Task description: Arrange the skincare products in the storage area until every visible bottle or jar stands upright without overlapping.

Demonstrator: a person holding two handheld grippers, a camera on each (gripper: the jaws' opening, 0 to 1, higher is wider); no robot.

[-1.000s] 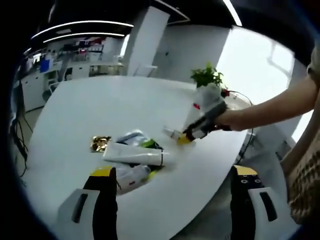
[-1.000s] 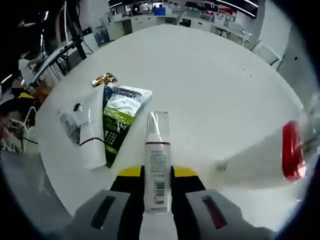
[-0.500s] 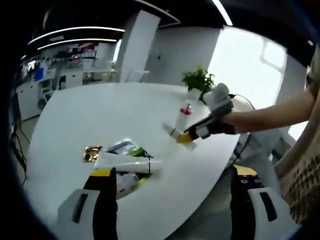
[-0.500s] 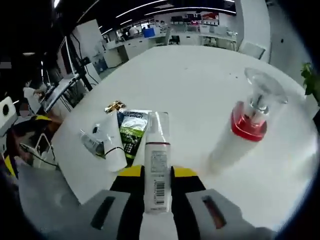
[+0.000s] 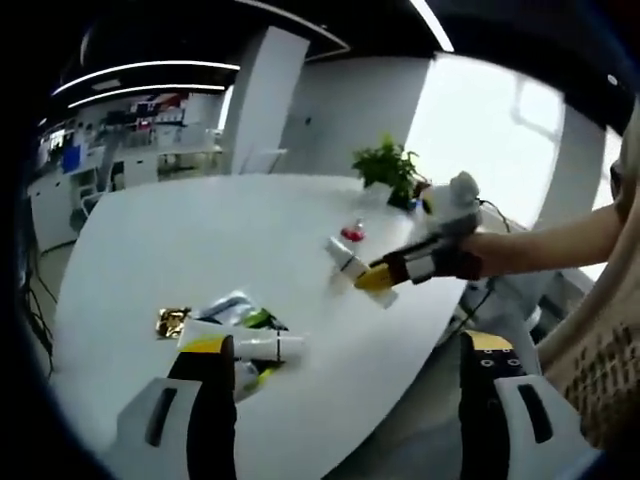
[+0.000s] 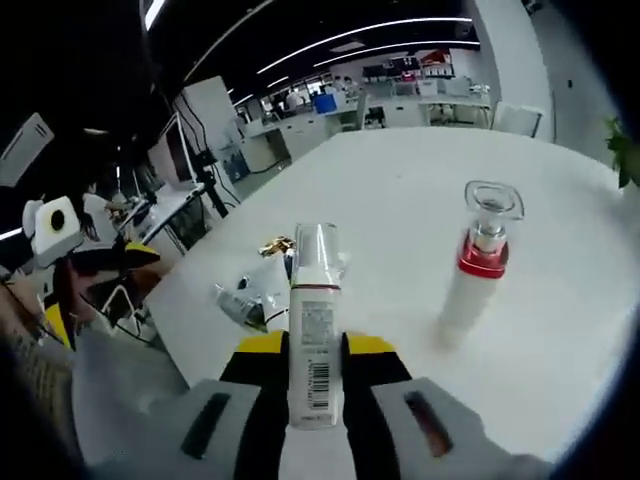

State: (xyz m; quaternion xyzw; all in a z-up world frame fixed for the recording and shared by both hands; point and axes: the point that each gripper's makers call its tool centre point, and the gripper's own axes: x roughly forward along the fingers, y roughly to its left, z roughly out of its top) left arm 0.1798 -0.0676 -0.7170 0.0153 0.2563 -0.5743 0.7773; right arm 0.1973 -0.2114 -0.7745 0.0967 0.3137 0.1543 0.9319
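In the right gripper view, the right gripper [image 6: 314,372] clenches a white bottle [image 6: 315,330] between its jaws. The long axis of the bottle runs forward along the jaws, with the clear cap at the far end. Past it on the left, tubes [image 6: 247,298] lie flat near the table [image 6: 400,190] edge. On the right, a red-collared bottle [image 6: 480,265] stands upright with open white surface around it. In the left gripper view, the left gripper [image 5: 345,385] hangs released above the near table edge, jaws wide apart, tubes just beyond them.
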